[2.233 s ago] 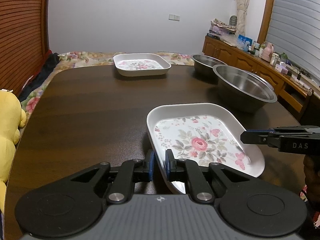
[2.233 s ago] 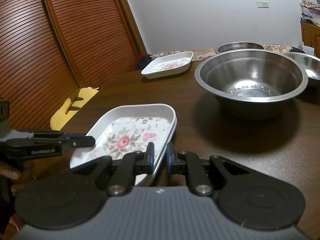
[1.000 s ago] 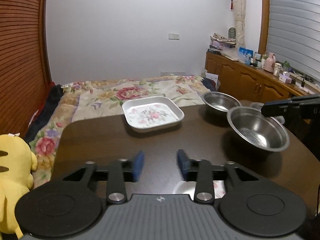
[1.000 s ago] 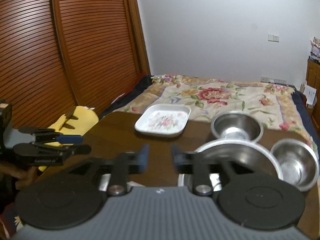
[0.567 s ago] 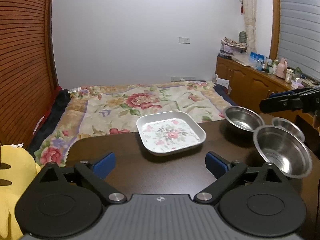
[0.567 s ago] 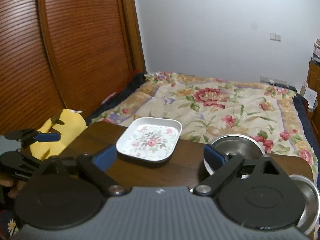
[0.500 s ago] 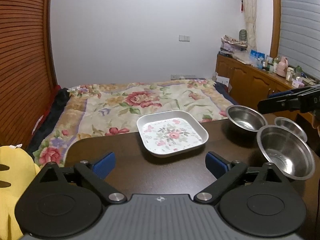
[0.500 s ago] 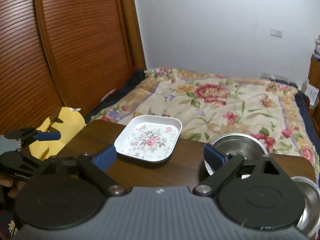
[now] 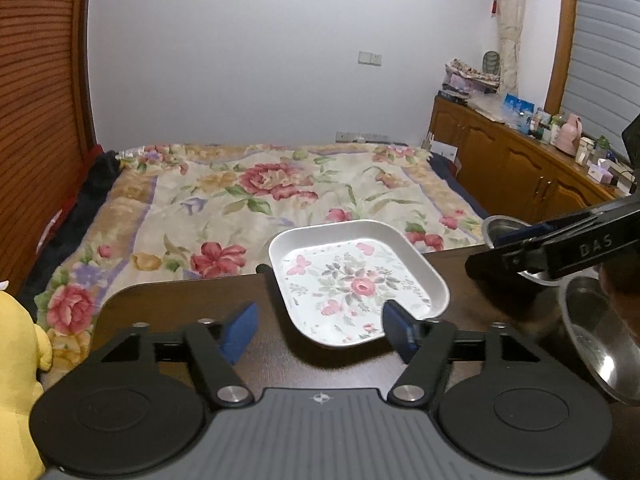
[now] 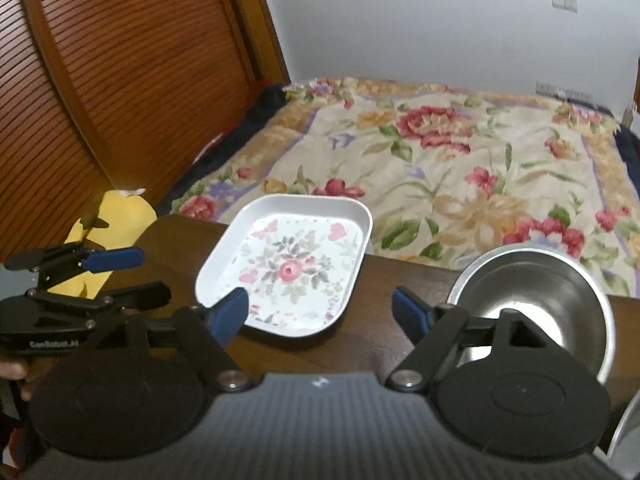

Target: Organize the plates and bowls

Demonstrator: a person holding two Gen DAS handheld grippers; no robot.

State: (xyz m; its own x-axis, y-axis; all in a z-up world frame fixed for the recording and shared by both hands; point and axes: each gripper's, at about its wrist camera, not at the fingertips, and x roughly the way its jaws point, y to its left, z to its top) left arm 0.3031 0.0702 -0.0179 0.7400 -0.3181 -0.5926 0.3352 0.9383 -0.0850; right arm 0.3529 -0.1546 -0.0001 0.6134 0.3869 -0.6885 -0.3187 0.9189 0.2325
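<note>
Above the dark table [image 9: 168, 312], left gripper [image 9: 320, 326] and right gripper [image 10: 322, 312] hover spread wide, empty, near the floral plate [image 9: 352, 280].

Bare table [image 9: 168, 308] lies left of the floral plate [image 9: 356, 280]; steel bowls [image 10: 532, 296] crowd its right, blocking that side.

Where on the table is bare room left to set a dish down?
Bare dark tabletop lies left of the floral tray, toward the yellow plush toy. To the tray's right it is crowded with steel bowls.
</note>
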